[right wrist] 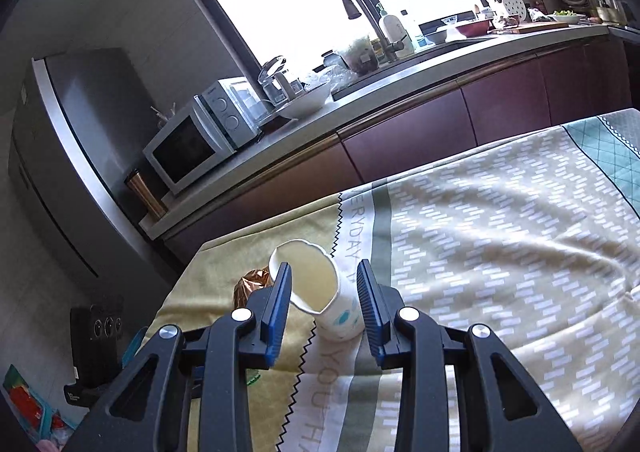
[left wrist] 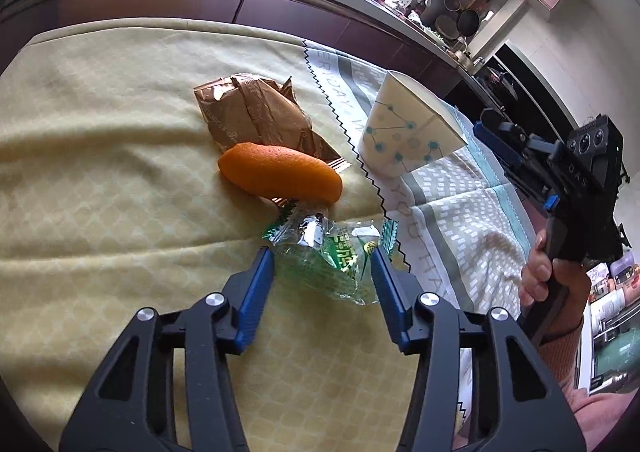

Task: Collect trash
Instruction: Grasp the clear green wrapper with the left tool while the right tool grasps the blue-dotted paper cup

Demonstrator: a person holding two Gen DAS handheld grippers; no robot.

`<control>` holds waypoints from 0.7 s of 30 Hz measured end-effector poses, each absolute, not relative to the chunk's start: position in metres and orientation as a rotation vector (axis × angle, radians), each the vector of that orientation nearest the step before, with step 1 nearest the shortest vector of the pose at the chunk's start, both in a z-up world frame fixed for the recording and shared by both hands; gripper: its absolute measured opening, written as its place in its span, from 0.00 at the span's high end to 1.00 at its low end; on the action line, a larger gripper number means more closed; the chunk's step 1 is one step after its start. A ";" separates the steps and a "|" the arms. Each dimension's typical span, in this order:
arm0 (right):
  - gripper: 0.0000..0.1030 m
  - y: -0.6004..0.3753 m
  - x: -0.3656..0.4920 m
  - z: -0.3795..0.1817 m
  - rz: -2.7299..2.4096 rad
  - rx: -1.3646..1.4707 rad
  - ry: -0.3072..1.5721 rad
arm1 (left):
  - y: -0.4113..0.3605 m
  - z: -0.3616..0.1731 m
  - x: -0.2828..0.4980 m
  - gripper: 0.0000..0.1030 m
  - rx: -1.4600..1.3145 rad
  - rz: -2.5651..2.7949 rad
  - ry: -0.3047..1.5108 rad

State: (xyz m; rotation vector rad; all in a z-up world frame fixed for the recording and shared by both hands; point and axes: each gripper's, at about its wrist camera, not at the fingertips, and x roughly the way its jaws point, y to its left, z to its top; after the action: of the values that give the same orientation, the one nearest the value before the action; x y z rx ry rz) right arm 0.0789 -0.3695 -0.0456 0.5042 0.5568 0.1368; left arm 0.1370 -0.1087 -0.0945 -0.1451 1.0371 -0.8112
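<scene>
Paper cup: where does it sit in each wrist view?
Left wrist: paper cup right of centre, beyond the fingers, mouth up.
Right wrist: paper cup low centre, seen between the fingers, tilted.
Shared landmark: black zigzag seam of the cloth beside it.

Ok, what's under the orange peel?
The peel lies on a brown wrapper, whose near edge it covers. Its near end overlaps the tip of the green wrapper. Anything else beneath the peel is hidden.
</scene>
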 end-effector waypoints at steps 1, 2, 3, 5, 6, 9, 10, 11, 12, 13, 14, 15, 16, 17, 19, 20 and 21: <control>0.69 -0.371 0.083 -0.046 0.136 0.500 0.566 | -0.109 -0.095 0.136 0.58 -0.134 -0.809 1.033; 0.69 -0.371 0.087 -0.046 0.140 0.497 0.576 | -0.110 -0.095 0.135 0.62 -0.126 -0.810 1.029; 0.70 -0.372 0.090 -0.047 0.144 0.495 0.587 | -0.111 -0.096 0.134 0.67 -0.125 -0.815 1.032; 0.75 -0.371 0.096 -0.050 0.143 0.479 0.611 | -0.110 -0.097 0.134 0.77 -0.123 -0.815 1.034; 0.79 -0.370 0.098 -0.052 0.145 0.474 0.623 | -0.110 -0.097 0.133 0.82 -0.121 -0.813 1.032; 0.86 -0.369 0.101 -0.057 0.148 0.465 0.650 | -0.110 -0.096 0.131 0.92 -0.117 -0.820 1.025; 0.87 -0.369 0.101 -0.058 0.149 0.463 0.653 | -0.111 -0.096 0.130 0.93 -0.112 -0.821 1.020; 0.91 -0.369 0.101 -0.059 0.150 0.462 0.657 | -0.111 -0.094 0.128 0.95 -0.103 -0.818 1.008; 0.94 -0.369 0.100 -0.059 0.151 0.463 0.659 | -0.111 -0.093 0.126 0.97 -0.097 -0.818 0.998; 0.94 -0.370 0.099 -0.060 0.147 0.466 0.658 | -0.111 -0.091 0.123 0.99 -0.093 -0.828 0.991; 0.95 -0.371 0.098 -0.061 0.146 0.470 0.656 | -0.111 -0.090 0.121 0.99 -0.089 -0.833 0.985; 0.95 -0.371 0.096 -0.061 0.146 0.477 0.654 | -0.111 -0.088 0.118 0.99 -0.078 -0.835 0.973; 0.95 -0.373 0.094 -0.063 0.146 0.488 0.650 | -0.111 -0.086 0.115 0.99 -0.066 -0.840 0.963; 0.95 -0.373 0.091 -0.064 0.147 0.496 0.649 | -0.111 -0.084 0.111 0.99 -0.052 -0.845 0.952; 0.95 -0.375 0.086 -0.065 0.155 0.518 0.640 | -0.109 -0.083 0.104 0.99 -0.038 -0.860 0.940; 0.95 -0.376 0.084 -0.065 0.163 0.529 0.633 | -0.107 -0.083 0.103 0.99 -0.041 -0.863 0.946; 0.95 -0.377 0.081 -0.065 0.170 0.537 0.626 | -0.104 -0.083 0.104 0.99 -0.045 -0.855 0.954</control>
State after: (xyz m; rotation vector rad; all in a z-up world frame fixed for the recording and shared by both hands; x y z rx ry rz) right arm 0.0809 -0.3770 -0.0651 0.5368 0.6261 0.1698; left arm 0.1040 -0.1042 -0.0834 -0.0452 0.9539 -0.8553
